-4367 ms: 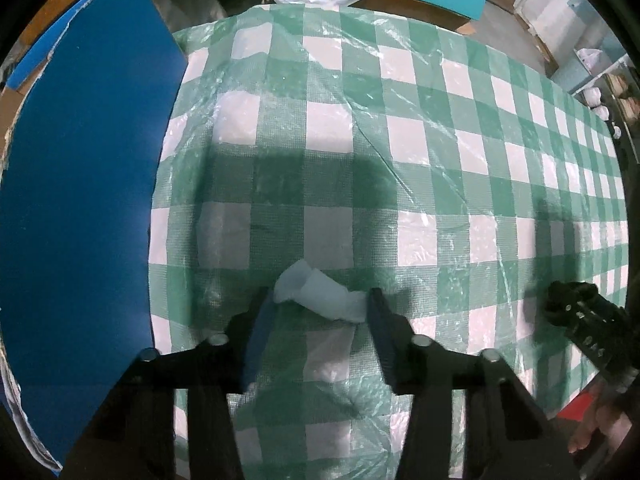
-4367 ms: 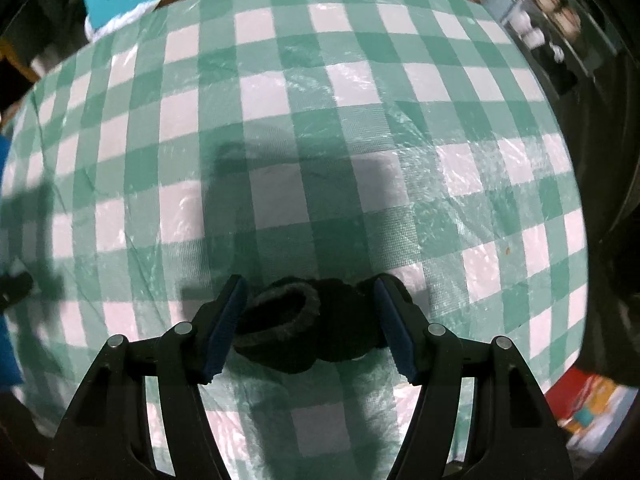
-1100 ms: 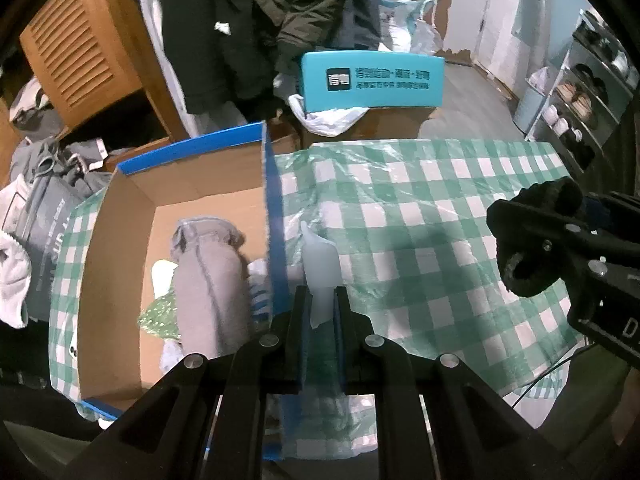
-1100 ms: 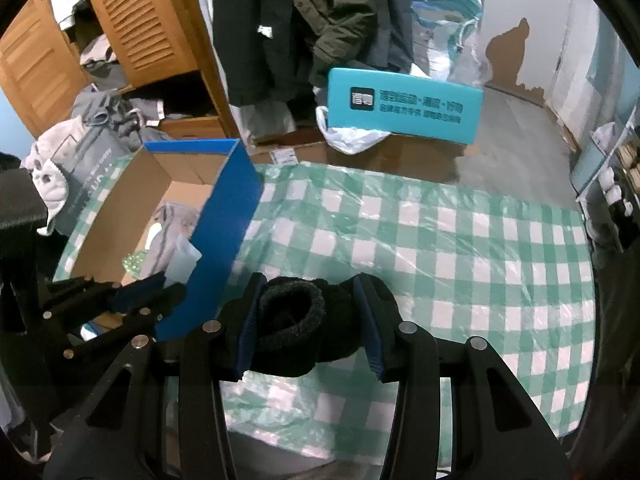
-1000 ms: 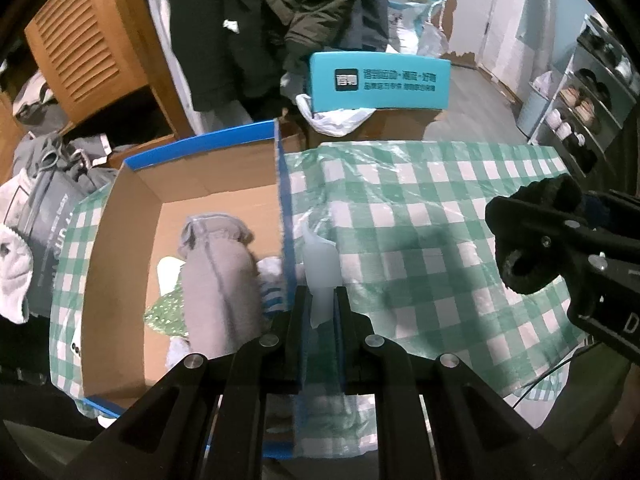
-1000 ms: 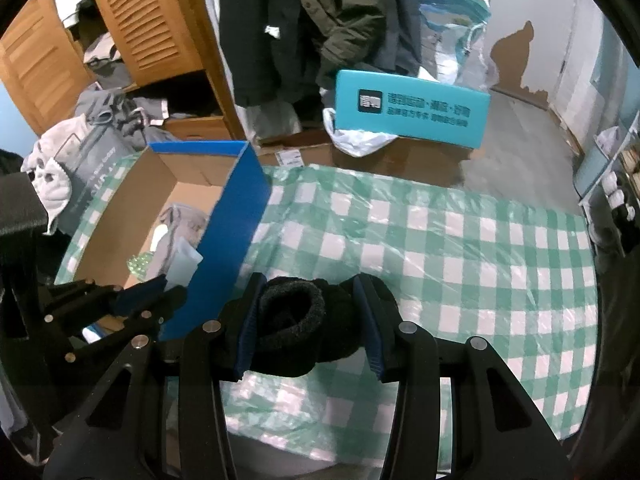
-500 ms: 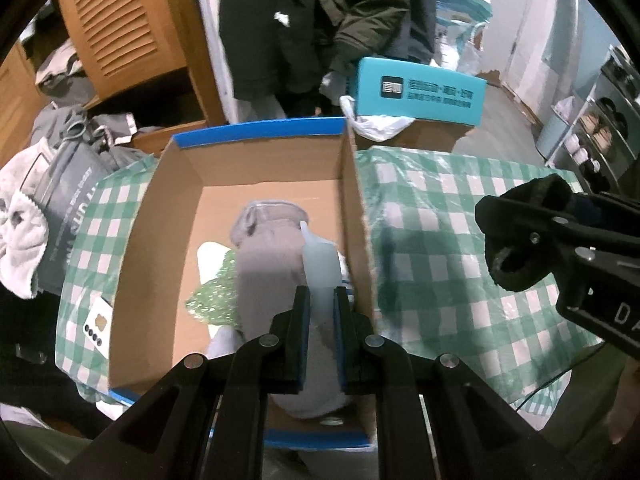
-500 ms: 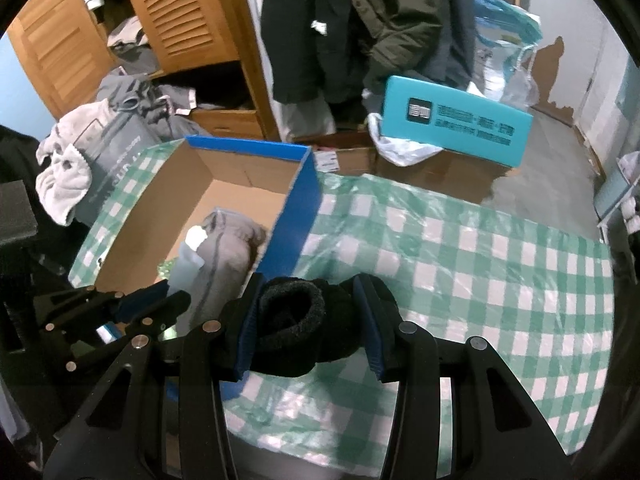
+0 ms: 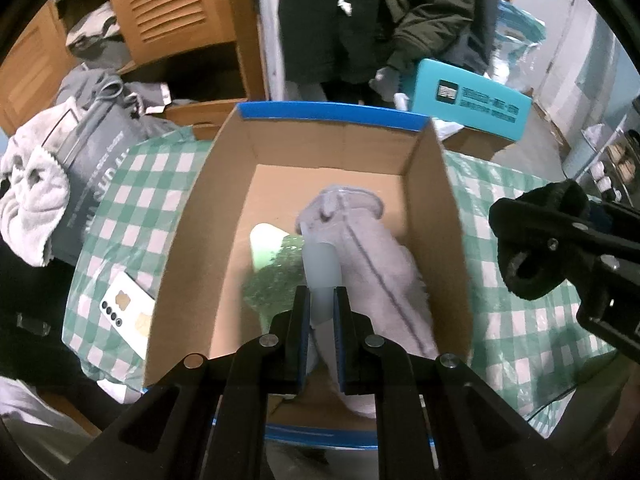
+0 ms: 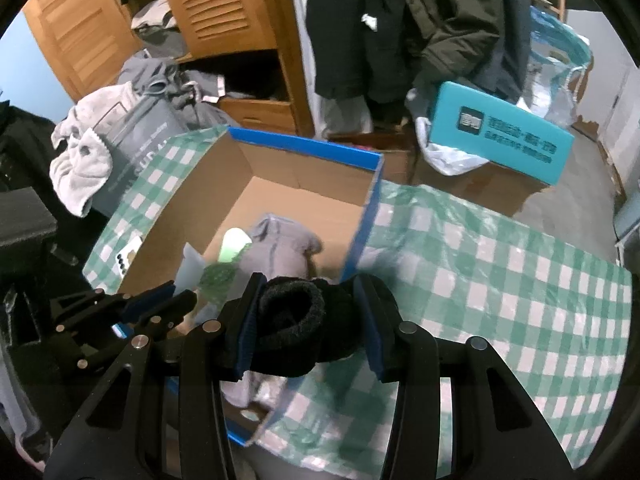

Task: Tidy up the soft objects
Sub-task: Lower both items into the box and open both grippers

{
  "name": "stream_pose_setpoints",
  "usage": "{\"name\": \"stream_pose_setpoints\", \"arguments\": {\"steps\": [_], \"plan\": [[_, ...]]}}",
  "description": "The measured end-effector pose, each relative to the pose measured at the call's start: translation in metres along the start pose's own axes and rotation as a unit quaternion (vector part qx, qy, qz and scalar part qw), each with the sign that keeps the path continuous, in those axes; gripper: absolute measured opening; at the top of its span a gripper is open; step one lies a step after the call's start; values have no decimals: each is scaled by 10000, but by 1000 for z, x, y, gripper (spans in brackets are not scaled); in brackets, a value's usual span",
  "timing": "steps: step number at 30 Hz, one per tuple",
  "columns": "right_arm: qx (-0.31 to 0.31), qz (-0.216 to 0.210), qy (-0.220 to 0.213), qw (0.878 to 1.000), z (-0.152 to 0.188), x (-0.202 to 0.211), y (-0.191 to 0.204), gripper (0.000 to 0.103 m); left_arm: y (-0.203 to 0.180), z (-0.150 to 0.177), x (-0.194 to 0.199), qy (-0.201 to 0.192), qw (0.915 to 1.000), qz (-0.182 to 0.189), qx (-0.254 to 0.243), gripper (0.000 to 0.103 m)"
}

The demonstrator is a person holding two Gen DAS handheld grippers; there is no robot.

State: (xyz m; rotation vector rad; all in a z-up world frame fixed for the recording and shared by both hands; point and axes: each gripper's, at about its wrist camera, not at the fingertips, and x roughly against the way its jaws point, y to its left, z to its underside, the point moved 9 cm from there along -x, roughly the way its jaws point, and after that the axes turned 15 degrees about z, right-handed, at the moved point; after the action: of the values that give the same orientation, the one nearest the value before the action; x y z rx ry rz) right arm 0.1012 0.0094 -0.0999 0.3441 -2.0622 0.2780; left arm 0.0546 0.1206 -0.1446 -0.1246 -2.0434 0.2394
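Note:
My left gripper is shut on a pale white soft piece and hangs over the open cardboard box with the blue outside. Inside the box lie a grey fleece sock-like item, a green glittery thing and a pale green pad. My right gripper is shut on a black rolled knit item, held above the box's right wall. In the left wrist view the right gripper shows at the right edge with the black item.
The box stands on a green-and-white checked tablecloth. A phone lies left of the box. A grey bag with a towel sits further left. A teal carton, hanging dark coats and wooden louvred doors stand behind.
Both grippers have travelled left, from over the tablecloth to above the box. The white piece now hangs over the box's inside, and the black item has reached the box's right wall.

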Motion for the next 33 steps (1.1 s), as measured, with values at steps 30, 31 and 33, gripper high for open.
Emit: {"name": "stream_pose_setpoints", "arguments": {"steps": [30,31,33], "plan": [[-203,89,-309,9993,-19,15,2,65,26,-5,28,-144,9988,-186,427,53],[-196,139,-369,9990,-20,19,-1,65,25,-6,31,-192,9988,-192,406,57],[-205,189,-459,9986,-19,26,-5,65,22,-11,39,-346,9986,-245,325,66]]}}
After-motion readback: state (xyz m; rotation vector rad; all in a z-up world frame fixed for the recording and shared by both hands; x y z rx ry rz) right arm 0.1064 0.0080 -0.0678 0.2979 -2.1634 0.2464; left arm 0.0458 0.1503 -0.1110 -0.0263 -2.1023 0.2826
